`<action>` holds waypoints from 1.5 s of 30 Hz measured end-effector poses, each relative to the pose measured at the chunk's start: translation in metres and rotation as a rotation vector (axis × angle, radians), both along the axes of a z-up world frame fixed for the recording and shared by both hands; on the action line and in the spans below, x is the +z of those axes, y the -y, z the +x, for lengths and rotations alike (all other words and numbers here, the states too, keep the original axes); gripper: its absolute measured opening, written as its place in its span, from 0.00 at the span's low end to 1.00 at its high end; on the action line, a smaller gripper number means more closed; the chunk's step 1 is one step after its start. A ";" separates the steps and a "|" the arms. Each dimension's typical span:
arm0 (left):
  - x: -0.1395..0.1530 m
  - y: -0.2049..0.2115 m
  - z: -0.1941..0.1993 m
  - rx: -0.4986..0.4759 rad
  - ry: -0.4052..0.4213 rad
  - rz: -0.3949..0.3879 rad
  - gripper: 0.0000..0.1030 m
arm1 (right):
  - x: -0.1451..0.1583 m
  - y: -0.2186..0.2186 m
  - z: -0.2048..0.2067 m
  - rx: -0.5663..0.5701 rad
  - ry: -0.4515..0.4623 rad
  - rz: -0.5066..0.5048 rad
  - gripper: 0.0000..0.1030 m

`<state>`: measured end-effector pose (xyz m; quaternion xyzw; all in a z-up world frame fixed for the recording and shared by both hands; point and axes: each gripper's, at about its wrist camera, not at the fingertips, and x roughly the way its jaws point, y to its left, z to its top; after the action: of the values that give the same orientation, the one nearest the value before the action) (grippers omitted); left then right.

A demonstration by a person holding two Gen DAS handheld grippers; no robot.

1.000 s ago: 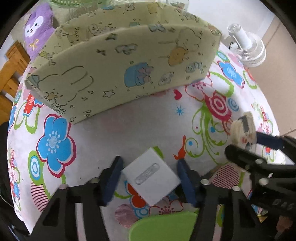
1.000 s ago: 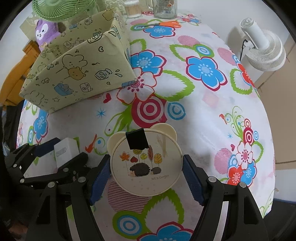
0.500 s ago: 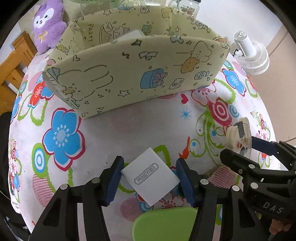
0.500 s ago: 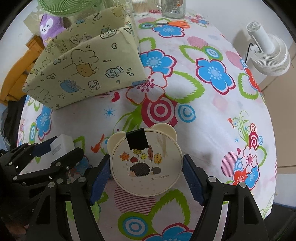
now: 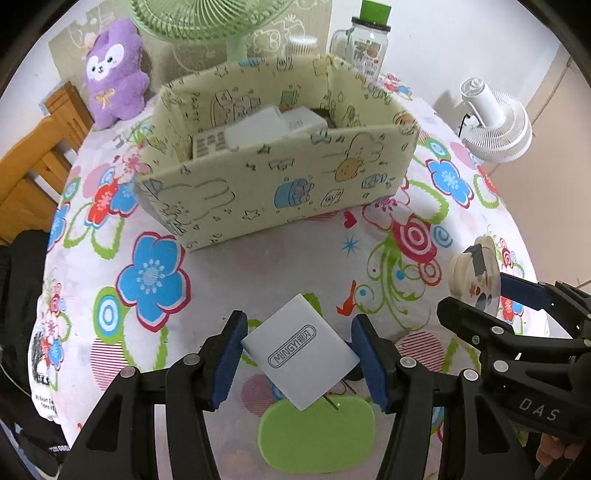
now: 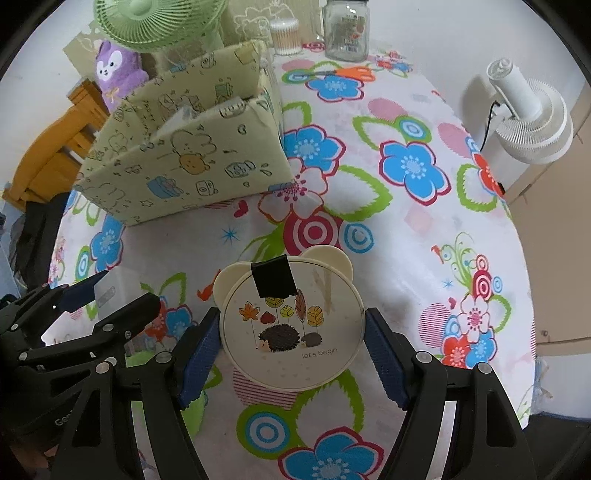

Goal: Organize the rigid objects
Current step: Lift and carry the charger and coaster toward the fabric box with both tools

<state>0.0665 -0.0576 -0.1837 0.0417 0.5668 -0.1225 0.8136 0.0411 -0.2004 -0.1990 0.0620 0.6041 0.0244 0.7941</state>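
Both claws have risen since the earlier frames, so the cloth storage box (image 5: 280, 192) now shows its inside; left claw (image 5: 297, 354) clamped on a white MINGYI charger (image 5: 300, 350), held corner to corner between the blue pads above the flowered tabletop (image 5: 236, 273); right claw (image 6: 291, 328) gripping a round bear-eared hedgehog tin (image 6: 290, 325) by its rim, lifted clear of the cloth.

Hidden or unclear: charger's lower corner overlaps a green oval piece (image 5: 317, 439), partly cut off behind the claw arms, identity uncertain; black tape patch (image 6: 275, 277) covers the tin's top edge; box contents partly screened by the front wall.

Box contents, left view: a keypad-like flat item (image 5: 210, 144), a white block (image 5: 258, 129), another white piece behind it, something dark at the back; none identifiable further.

View differences: left view looks into the box and shows the tin edge-on at far right; right view sees the box from its end, interior nearly closed off, and shows the tin's printed lid plus the left claw at lower left; both show a purple plush (image 5: 112, 72), green fan (image 6: 159, 22), glass jar (image 6: 345, 27), white fan (image 6: 532, 118); cotton-swab container (image 6: 284, 37) is clear only in the right view.
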 end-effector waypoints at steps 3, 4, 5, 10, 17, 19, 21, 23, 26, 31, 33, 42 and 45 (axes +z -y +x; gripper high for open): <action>0.010 0.001 -0.003 0.012 0.020 0.002 0.58 | 0.010 0.000 -0.003 0.010 0.024 0.003 0.75; 0.013 0.002 -0.004 0.015 0.025 0.004 0.59 | 0.012 0.000 -0.003 0.012 0.029 0.004 0.75; 0.016 0.001 -0.006 0.018 0.030 0.005 0.59 | 0.015 0.000 -0.003 0.015 0.035 0.004 0.75; 0.033 0.002 -0.009 0.030 0.051 0.002 0.59 | 0.030 0.001 -0.006 0.016 0.057 0.023 0.75; 0.058 0.001 -0.015 0.041 0.104 0.005 0.59 | 0.054 -0.001 -0.011 0.026 0.101 0.028 0.75; 0.064 -0.001 -0.016 0.044 0.111 -0.001 0.59 | 0.060 -0.001 -0.012 0.030 0.114 0.026 0.75; 0.069 -0.001 -0.017 0.048 0.119 -0.002 0.59 | 0.067 -0.001 -0.013 0.034 0.127 0.024 0.75; 0.075 -0.001 -0.019 0.049 0.132 0.004 0.59 | 0.072 -0.002 -0.013 0.038 0.136 0.023 0.75; 0.082 -0.001 -0.020 0.052 0.145 0.005 0.59 | 0.080 -0.002 -0.013 0.039 0.149 0.026 0.75; 0.093 -0.001 -0.021 0.063 0.172 0.001 0.59 | 0.092 -0.001 -0.012 0.038 0.167 0.034 0.75; 0.097 0.000 -0.022 0.065 0.182 0.001 0.59 | 0.097 -0.001 -0.011 0.043 0.174 0.029 0.75; 0.108 0.001 -0.019 0.071 0.196 -0.011 0.59 | 0.116 0.003 -0.006 0.042 0.216 0.029 0.75; 0.112 0.001 -0.017 0.071 0.204 -0.007 0.59 | 0.118 0.003 -0.004 0.039 0.222 0.032 0.75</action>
<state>0.0495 -0.0585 -0.0721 0.0310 0.4818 -0.0908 0.8710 0.0371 -0.2037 -0.0813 0.0600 0.5131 0.0564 0.8544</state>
